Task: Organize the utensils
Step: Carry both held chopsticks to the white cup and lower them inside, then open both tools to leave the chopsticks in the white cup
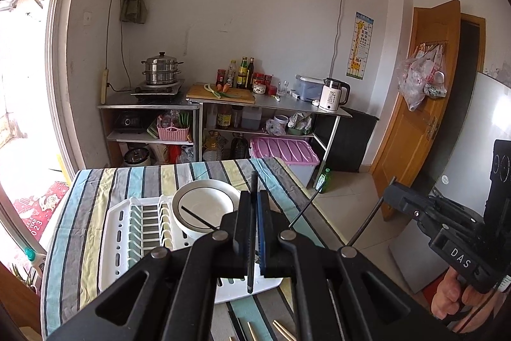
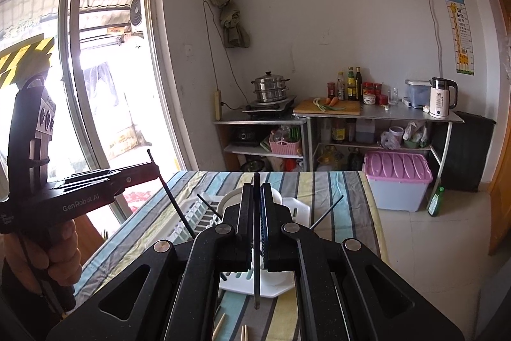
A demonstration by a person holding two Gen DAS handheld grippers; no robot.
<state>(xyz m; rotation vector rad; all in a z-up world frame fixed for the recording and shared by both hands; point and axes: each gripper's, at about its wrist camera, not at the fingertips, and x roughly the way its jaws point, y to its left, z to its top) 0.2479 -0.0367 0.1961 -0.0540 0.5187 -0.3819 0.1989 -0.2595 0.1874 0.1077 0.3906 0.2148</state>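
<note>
My left gripper [image 1: 254, 194] is shut on a dark chopstick [image 1: 250, 277] that stands nearly upright between its jaws, above a white dish rack [image 1: 127, 229]. A white bowl [image 1: 204, 203] with a dark rim sits in that rack. My right gripper [image 2: 256, 186] is shut on a second dark chopstick [image 2: 256, 293], also upright, over the same dish rack [image 2: 198, 219]. Each gripper shows in the other's view, held by a hand: the right gripper [image 1: 388, 192] at the right, the left gripper [image 2: 158, 173] at the left. Wooden chopsticks [image 1: 282, 329] lie on the striped tablecloth [image 1: 95, 197] below.
Behind the table stand metal shelves with a steamer pot [image 1: 162, 69], bottles and a white kettle [image 1: 333, 95]. A pink-lidded box [image 1: 284, 152] and a green bottle [image 1: 324, 181] are on the floor. A sliding glass door [image 2: 80, 53] is at the left and a wooden door [image 1: 415, 104] at the right.
</note>
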